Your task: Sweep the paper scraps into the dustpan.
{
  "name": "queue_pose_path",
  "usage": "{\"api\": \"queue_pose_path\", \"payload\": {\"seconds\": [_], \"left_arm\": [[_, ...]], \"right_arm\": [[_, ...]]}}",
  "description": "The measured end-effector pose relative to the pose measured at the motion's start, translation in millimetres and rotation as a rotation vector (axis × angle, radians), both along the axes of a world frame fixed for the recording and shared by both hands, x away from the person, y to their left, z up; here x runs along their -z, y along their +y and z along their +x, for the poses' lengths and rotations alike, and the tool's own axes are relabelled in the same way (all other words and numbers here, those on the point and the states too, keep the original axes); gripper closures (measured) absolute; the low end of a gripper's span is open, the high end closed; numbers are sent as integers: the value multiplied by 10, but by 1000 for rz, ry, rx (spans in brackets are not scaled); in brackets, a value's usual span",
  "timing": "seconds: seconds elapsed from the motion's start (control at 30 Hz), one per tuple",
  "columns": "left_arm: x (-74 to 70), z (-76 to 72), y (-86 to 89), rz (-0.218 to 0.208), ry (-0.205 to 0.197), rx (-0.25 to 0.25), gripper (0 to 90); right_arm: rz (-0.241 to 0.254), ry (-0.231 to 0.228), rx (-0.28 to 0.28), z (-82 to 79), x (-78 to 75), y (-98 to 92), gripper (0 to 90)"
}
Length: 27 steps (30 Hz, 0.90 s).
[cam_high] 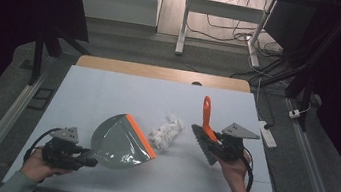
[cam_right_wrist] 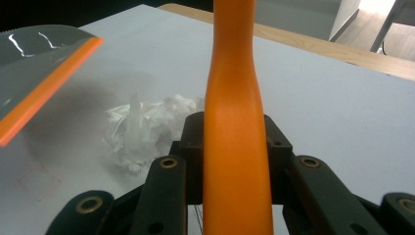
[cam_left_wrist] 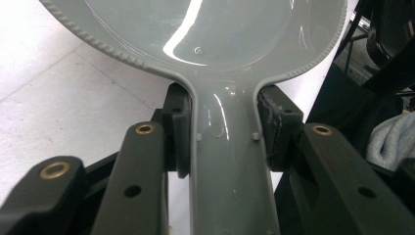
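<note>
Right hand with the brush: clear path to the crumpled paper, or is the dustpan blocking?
Probably yes. The paper lies on bare table between the brush and the dustpan; the dustpan sits on the paper's far side, so nothing stands between bristles and paper.

Glossy grey plastic dustpan (cam_high: 119,143) with its orange rubbery lip is catching glare, the brush's (cam_high: 205,131) orange handle is looking smooth and matt, beside crumpled white paper (cam_high: 166,133).
</note>
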<state>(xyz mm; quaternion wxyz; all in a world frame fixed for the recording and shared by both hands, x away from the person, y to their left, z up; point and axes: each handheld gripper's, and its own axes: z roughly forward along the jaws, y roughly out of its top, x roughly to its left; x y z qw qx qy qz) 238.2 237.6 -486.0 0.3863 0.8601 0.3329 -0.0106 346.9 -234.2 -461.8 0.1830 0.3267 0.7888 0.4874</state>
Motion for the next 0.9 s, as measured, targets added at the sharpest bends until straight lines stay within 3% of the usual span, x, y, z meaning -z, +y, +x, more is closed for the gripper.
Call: {"api": "queue_pose_path", "payload": {"seconds": [0.17,0.67,0.9], "left_arm": [[32,15,-25,-11,22,27,611],[105,22,-116,39,48,41,611],[151,49,-121,36,58,20,611]], "right_arm": [[-3,-6,-10,72,-13,98,701],[-10,6,-9,220,-4,220,701],[-15,12,2,337,-3,276,701]]}}
